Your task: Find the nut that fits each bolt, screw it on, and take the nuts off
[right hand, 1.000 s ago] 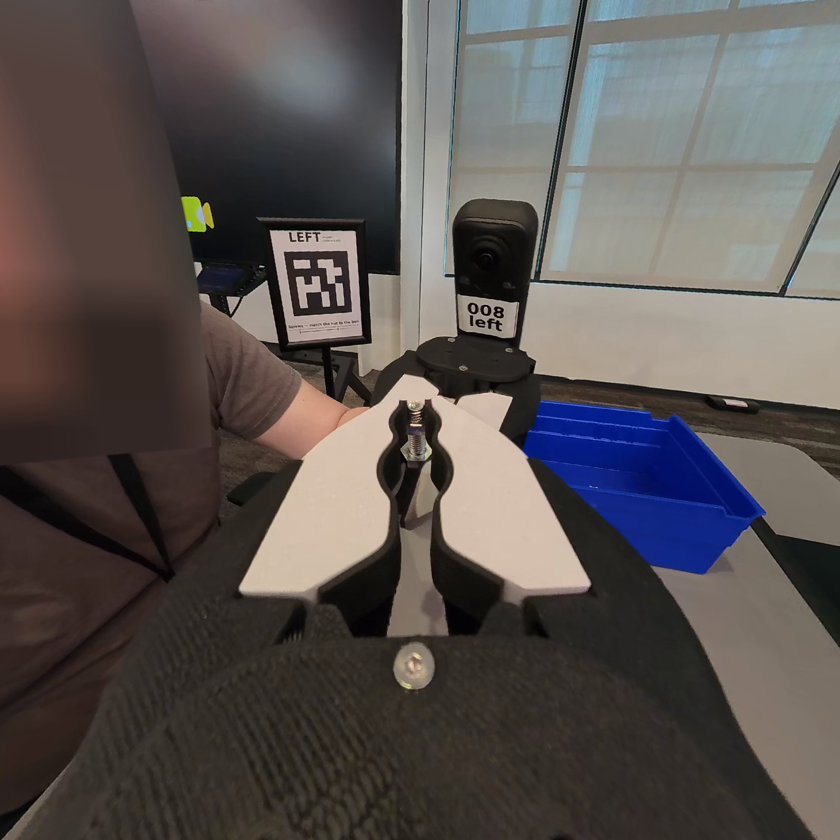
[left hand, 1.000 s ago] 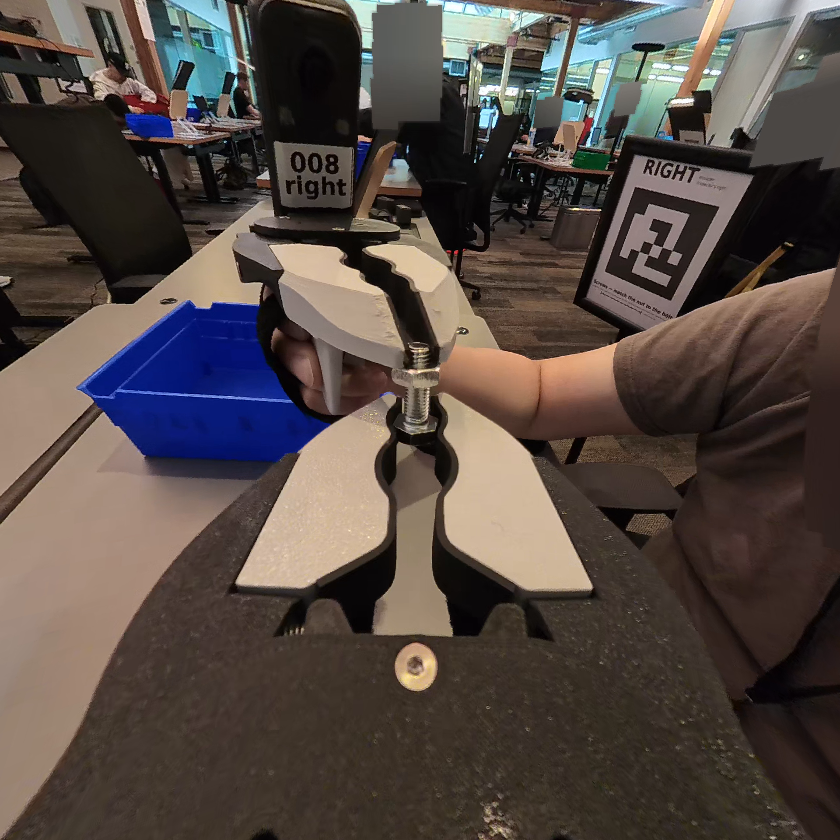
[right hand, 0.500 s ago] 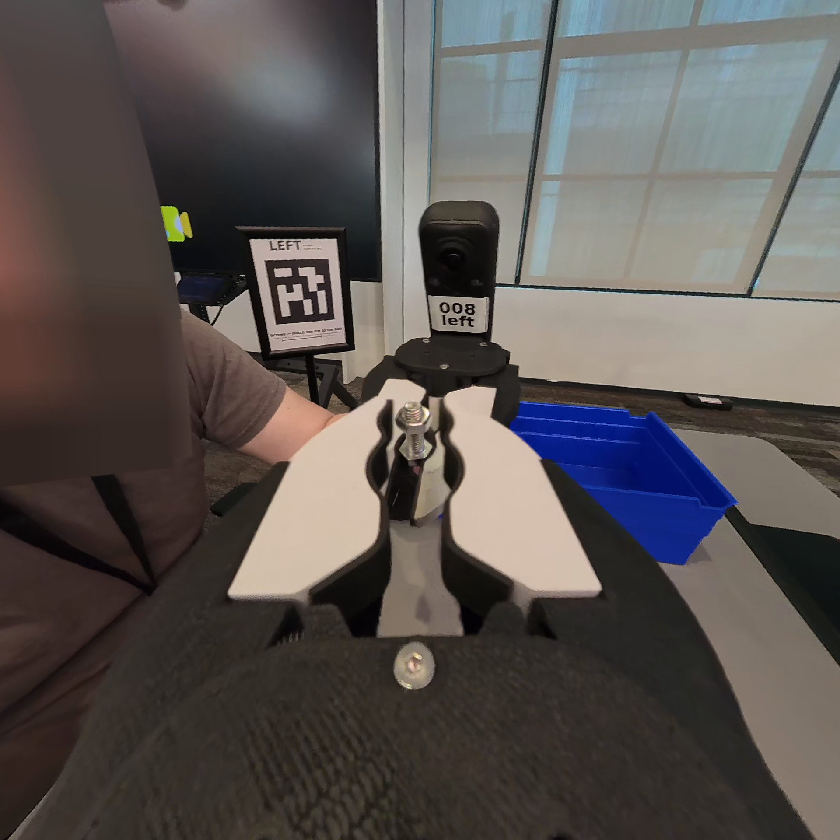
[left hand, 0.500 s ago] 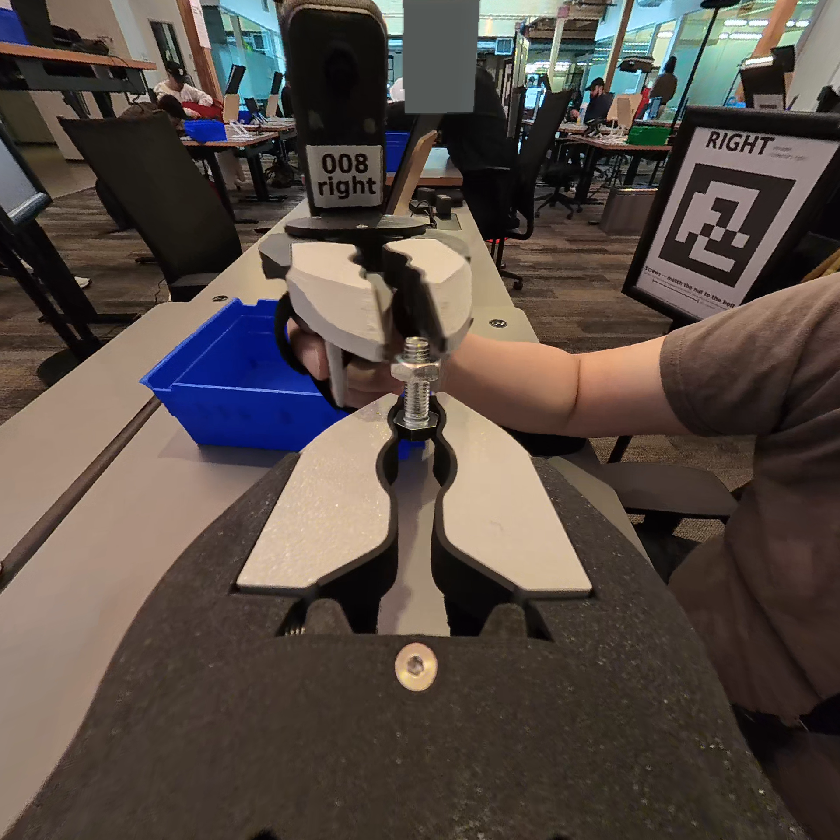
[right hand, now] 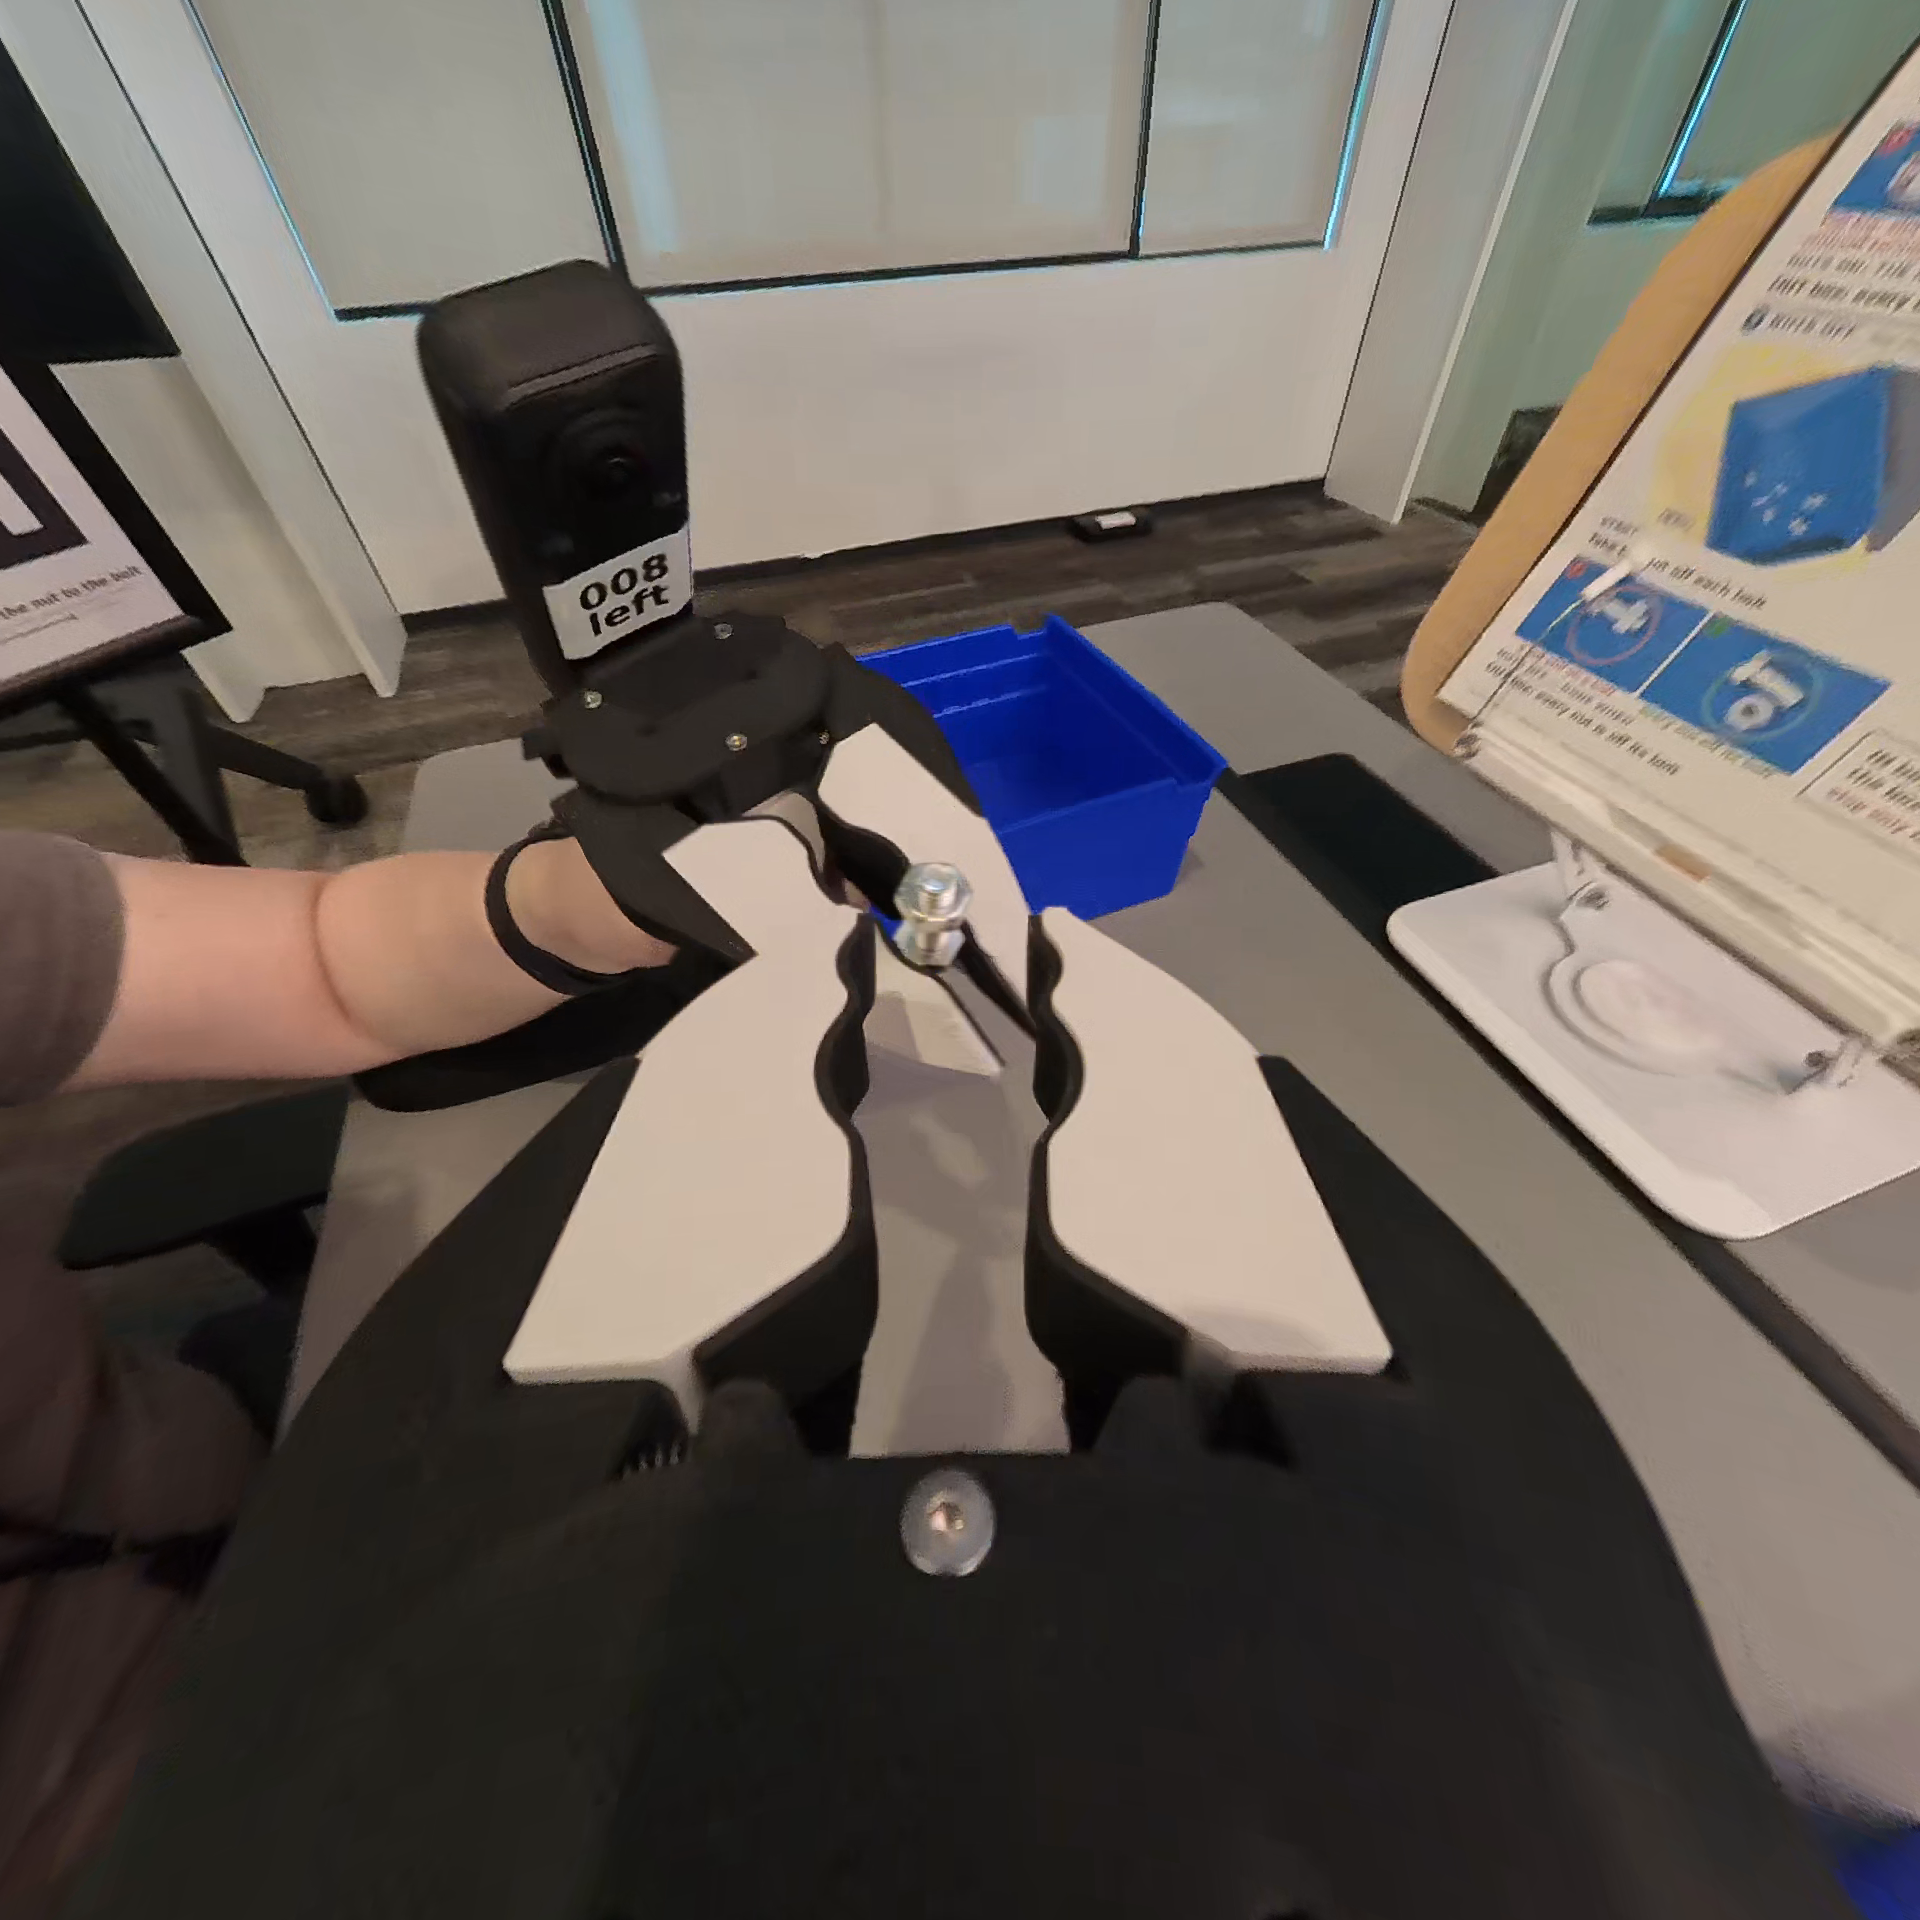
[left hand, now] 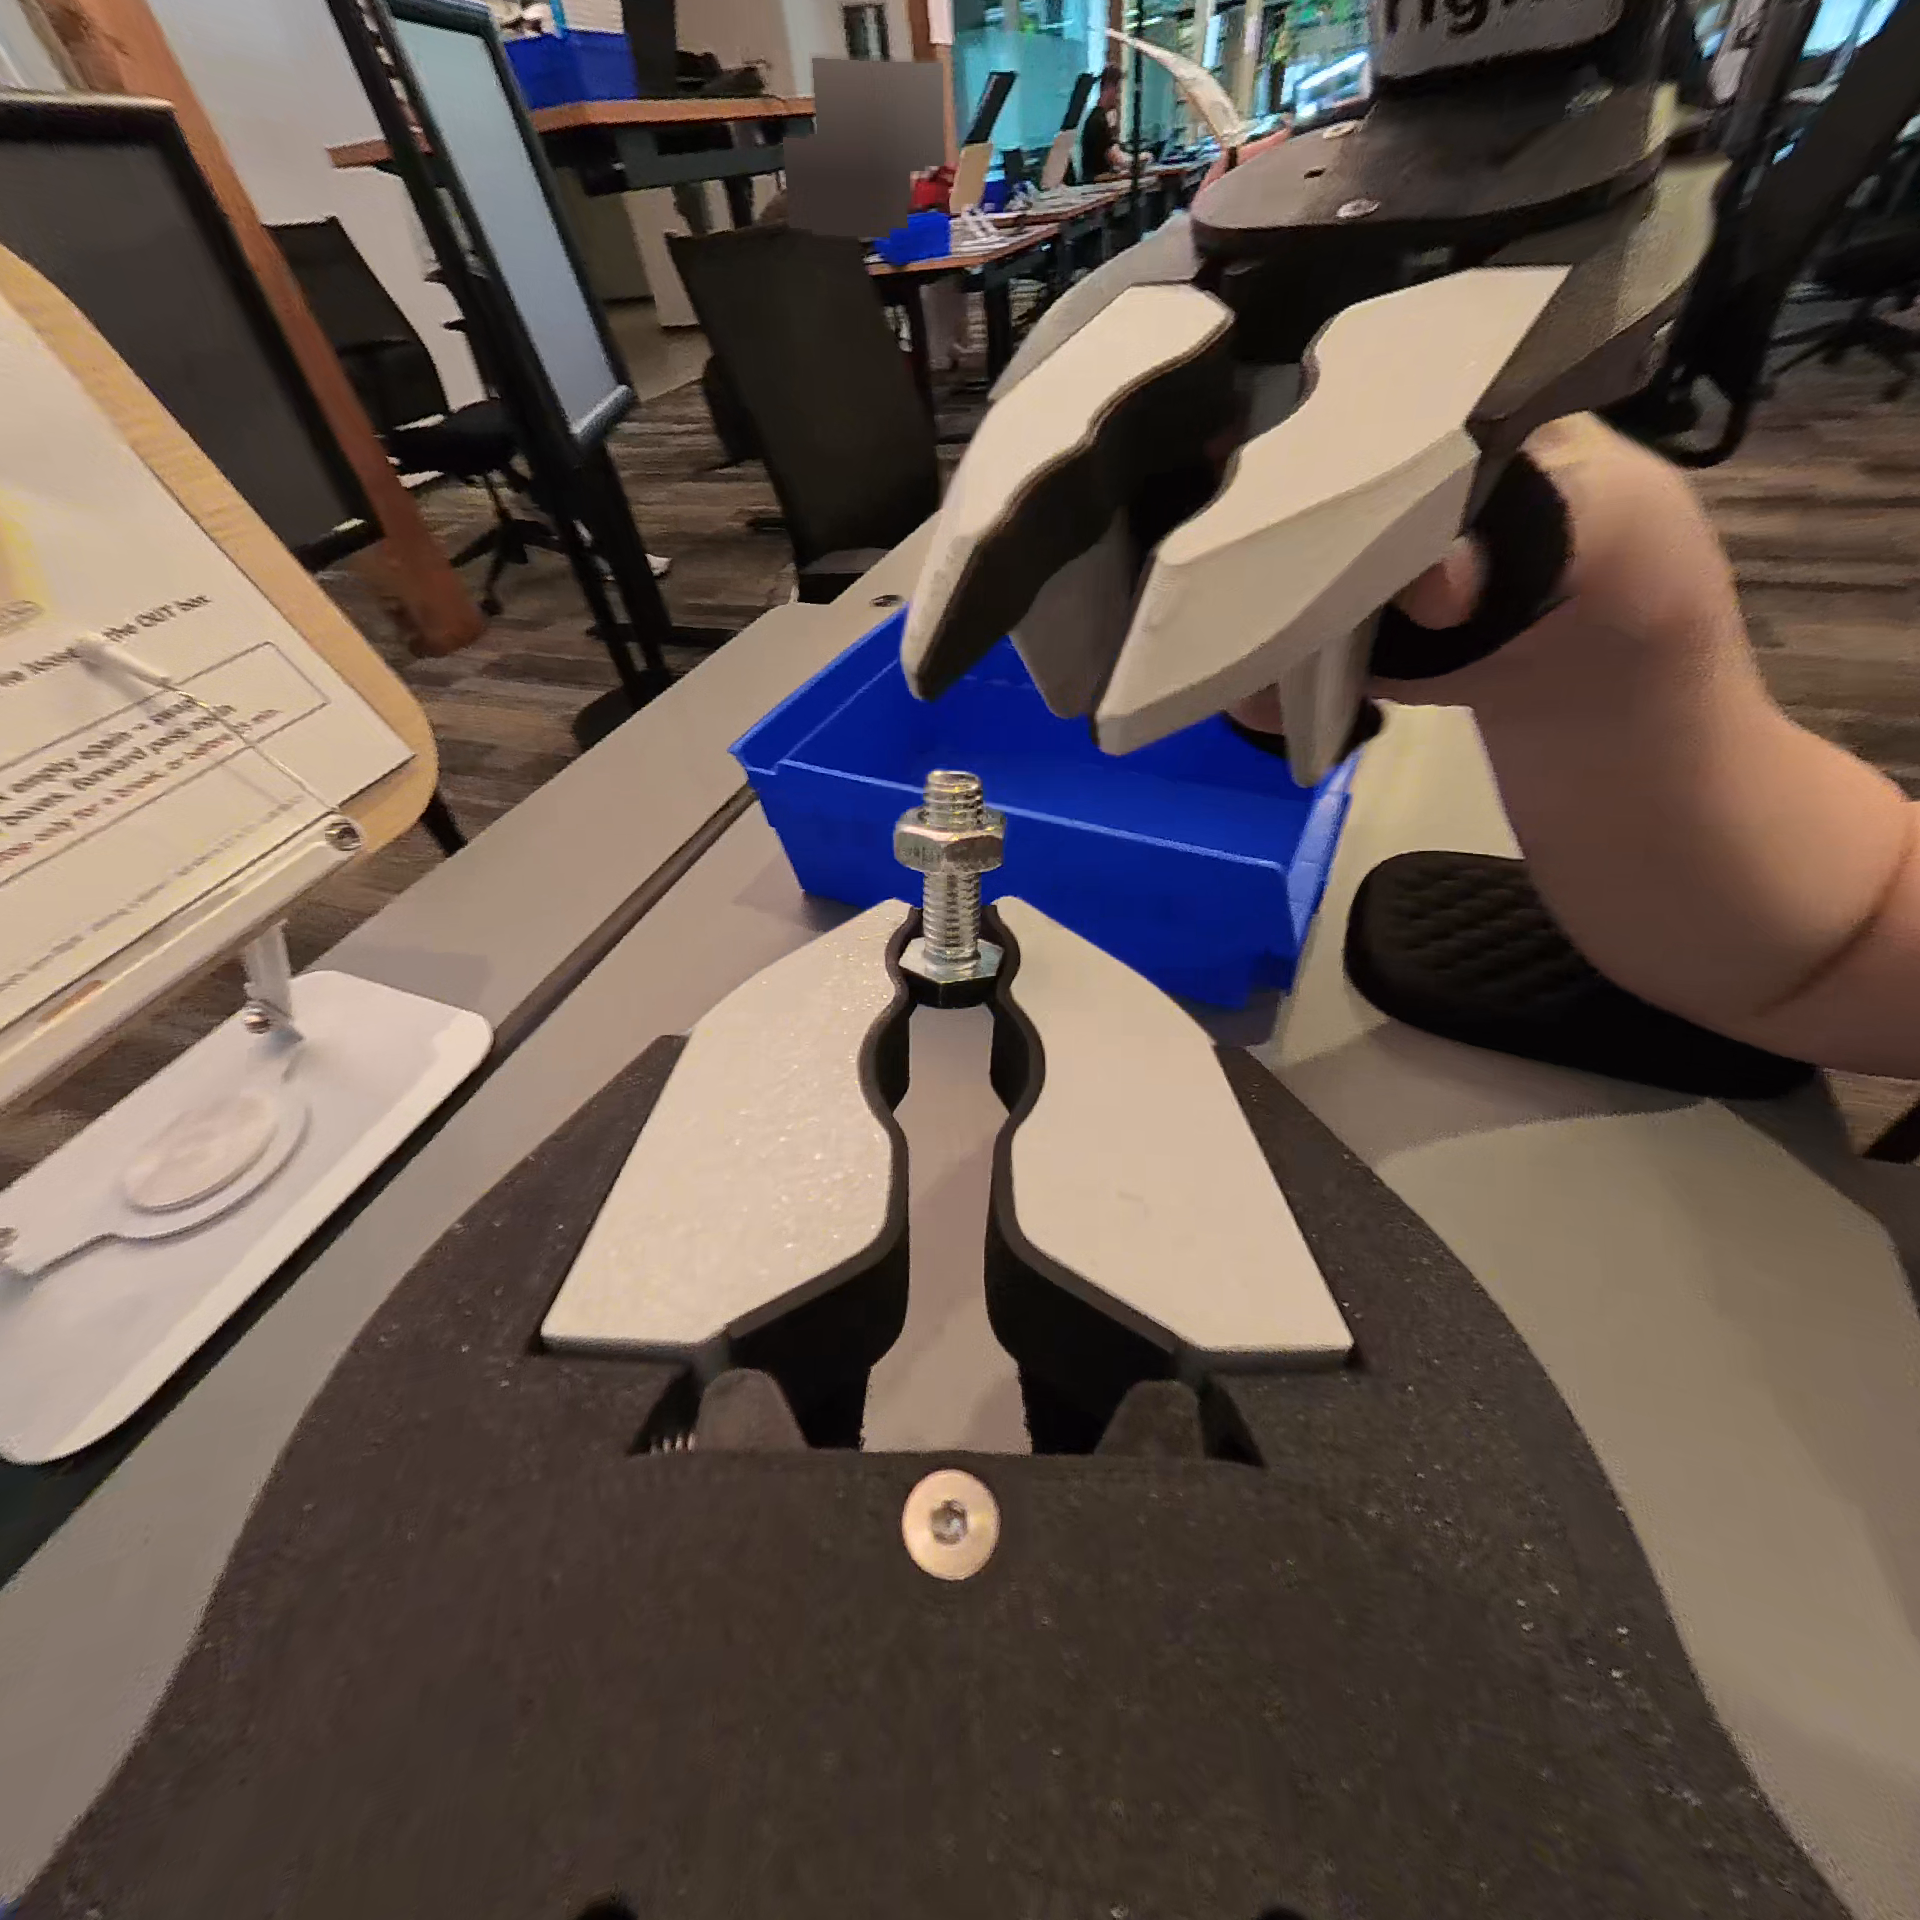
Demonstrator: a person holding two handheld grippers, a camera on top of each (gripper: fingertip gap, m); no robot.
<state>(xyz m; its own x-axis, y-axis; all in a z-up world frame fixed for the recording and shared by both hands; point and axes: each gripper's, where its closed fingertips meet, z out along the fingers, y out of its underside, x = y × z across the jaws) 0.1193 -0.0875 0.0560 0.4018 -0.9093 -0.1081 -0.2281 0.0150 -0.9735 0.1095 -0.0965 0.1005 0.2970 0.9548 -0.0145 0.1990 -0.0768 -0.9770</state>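
Note:
A silver bolt stands upright with its head clamped in my shut left gripper. A hex nut sits on the thread near the bolt's top end. My right gripper hangs open just above and to the right of the nut, clear of it. In the right wrist view, my right gripper is open and empty, with the bolt just beyond its tips, held by the left gripper.
A blue bin stands on the grey table behind the bolt; it also shows in the right wrist view. An instruction board on a white stand is at the left. A black chair seat is under the forearm.
My right gripper has opened, let go of the nut and drawn back up and away. The left gripper still holds the bolt and has swung toward the board.

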